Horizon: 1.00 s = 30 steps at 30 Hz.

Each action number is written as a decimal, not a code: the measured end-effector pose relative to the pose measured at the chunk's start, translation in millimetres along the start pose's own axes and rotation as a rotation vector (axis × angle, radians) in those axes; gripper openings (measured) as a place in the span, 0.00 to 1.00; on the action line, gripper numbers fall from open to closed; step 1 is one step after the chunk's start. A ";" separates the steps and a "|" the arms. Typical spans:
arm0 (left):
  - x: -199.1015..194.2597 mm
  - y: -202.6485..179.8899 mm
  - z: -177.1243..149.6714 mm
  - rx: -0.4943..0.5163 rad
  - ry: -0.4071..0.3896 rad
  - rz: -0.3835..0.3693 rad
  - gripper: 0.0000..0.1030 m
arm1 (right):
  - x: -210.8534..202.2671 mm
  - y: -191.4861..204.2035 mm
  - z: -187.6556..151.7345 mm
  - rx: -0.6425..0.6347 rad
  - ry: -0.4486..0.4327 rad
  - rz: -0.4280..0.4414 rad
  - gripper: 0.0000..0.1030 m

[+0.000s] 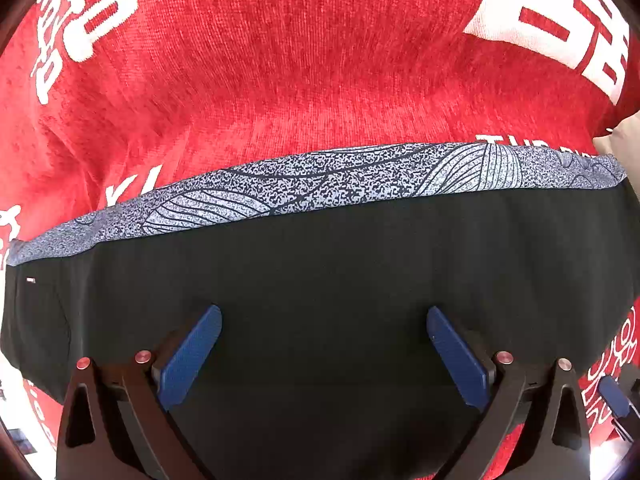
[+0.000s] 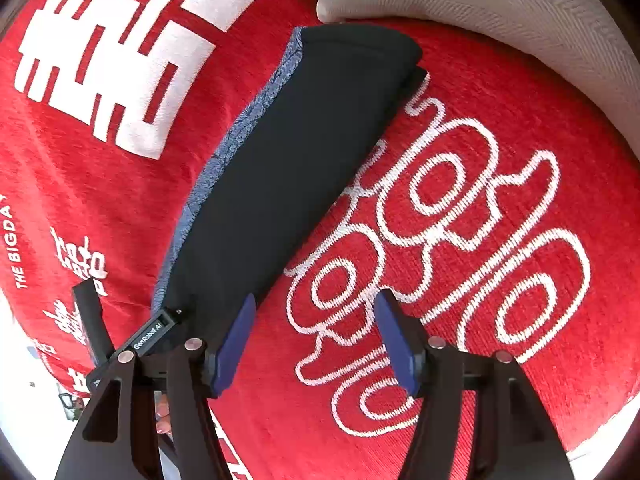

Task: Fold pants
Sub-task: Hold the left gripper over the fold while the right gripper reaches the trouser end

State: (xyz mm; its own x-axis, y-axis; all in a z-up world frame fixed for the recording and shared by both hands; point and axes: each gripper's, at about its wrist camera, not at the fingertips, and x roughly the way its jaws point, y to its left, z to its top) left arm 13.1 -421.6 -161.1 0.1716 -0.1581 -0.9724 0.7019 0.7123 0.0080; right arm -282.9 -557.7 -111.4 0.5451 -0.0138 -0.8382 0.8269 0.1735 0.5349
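The pants [image 1: 340, 264] lie folded into a long, narrow black bundle on a red blanket [image 1: 280, 60] woven with white lettering and characters; along one long edge of the bundle a strip of speckled blue-grey fabric [image 1: 320, 184] with a fine line pattern shows from beneath the black layer. In the left wrist view the bundle runs across the whole frame, the patterned strip on the far side; the left claw [image 1: 324, 356] hangs over the black cloth with its two blue pads [image 1: 192, 356] spread wide apart and nothing between them, though whether the fingers touch the fabric cannot be told. In the right wrist view the same bundle stretches away from lower left toward the upper middle, its far end lying just beside a cream textured cushion [image 2: 500, 12] that curves round the top right of the frame; the right claw [image 2: 316, 344] is also wide open and holds nothing, its left pad [image 2: 234, 352] over the near corner of the pants and its right pad [image 2: 396, 348] over the bare blanket with its looping white outline script. The other claw's black body, printed with white text, shows at the lower left of this view beside the near end of the bundle.
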 end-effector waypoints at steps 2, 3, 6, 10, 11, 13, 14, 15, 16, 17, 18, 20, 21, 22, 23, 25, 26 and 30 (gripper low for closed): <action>0.2 0.2 0.3 0.000 0.002 0.000 1.00 | 0.0 -3.5 1.2 0.009 0.009 0.022 0.67; 0.2 0.1 0.3 0.000 0.002 0.000 1.00 | 0.4 -3.4 2.4 0.000 0.018 0.025 0.68; 0.1 0.0 -0.1 0.001 0.001 0.000 1.00 | -0.8 -3.5 5.5 -0.014 0.038 0.061 0.70; -0.2 -0.3 -0.1 0.002 -0.003 0.000 1.00 | -4.9 -17.7 11.8 0.056 -0.005 0.152 0.70; 0.5 0.0 -0.8 0.002 -0.004 0.000 1.00 | -5.0 -23.7 14.6 0.089 -0.022 0.175 0.70; -0.8 -0.5 -2.5 0.002 -0.010 0.001 1.00 | -4.5 -33.6 18.7 0.142 -0.053 0.213 0.70; 0.0 -0.4 -3.4 0.002 -0.013 0.002 1.00 | -4.7 -34.9 20.4 0.152 -0.063 0.222 0.70; 0.5 -0.2 -3.8 0.002 -0.013 0.002 1.00 | -5.0 -35.5 21.9 0.154 -0.073 0.226 0.70; 0.4 -0.2 -3.6 0.002 -0.013 0.003 1.00 | -5.5 -34.9 23.9 0.148 -0.083 0.227 0.70; 0.6 -0.4 -4.0 0.003 -0.013 0.003 1.00 | -5.5 -34.2 26.1 0.142 -0.094 0.231 0.70; 0.6 -0.3 -4.1 0.004 -0.013 0.003 1.00 | -4.7 -34.3 27.4 0.142 -0.101 0.239 0.70; 0.3 -0.3 -4.7 0.005 -0.015 0.002 1.00 | -0.5 -34.9 32.7 0.152 -0.122 0.265 0.70; 0.5 -0.4 -4.8 0.006 -0.015 0.002 1.00 | 2.0 -34.4 35.8 0.154 -0.134 0.276 0.70; 0.1 -0.4 -5.1 0.006 -0.015 0.004 1.00 | 4.6 -32.7 40.0 0.151 -0.149 0.283 0.70; 0.1 -0.4 -5.0 0.007 -0.016 0.003 1.00 | 7.6 -29.7 45.2 0.141 -0.163 0.290 0.70; 0.1 -0.6 -4.8 0.010 -0.021 0.000 1.00 | 14.1 -22.4 54.8 0.113 -0.172 0.289 0.70; 0.6 -0.3 -4.4 0.011 -0.024 -0.002 1.00 | 18.1 -17.3 59.9 0.093 -0.175 0.287 0.70; -0.2 -0.4 -2.8 0.014 -0.021 0.003 1.00 | 28.0 -3.8 72.6 0.066 -0.146 0.250 0.67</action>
State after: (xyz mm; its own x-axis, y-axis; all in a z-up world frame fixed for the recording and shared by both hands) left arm 10.7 -419.9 -161.5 0.1881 -0.1703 -0.9673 0.7108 0.7033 0.0144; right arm -260.7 -630.3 -129.2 0.7431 -0.1208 -0.6582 0.6692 0.1250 0.7325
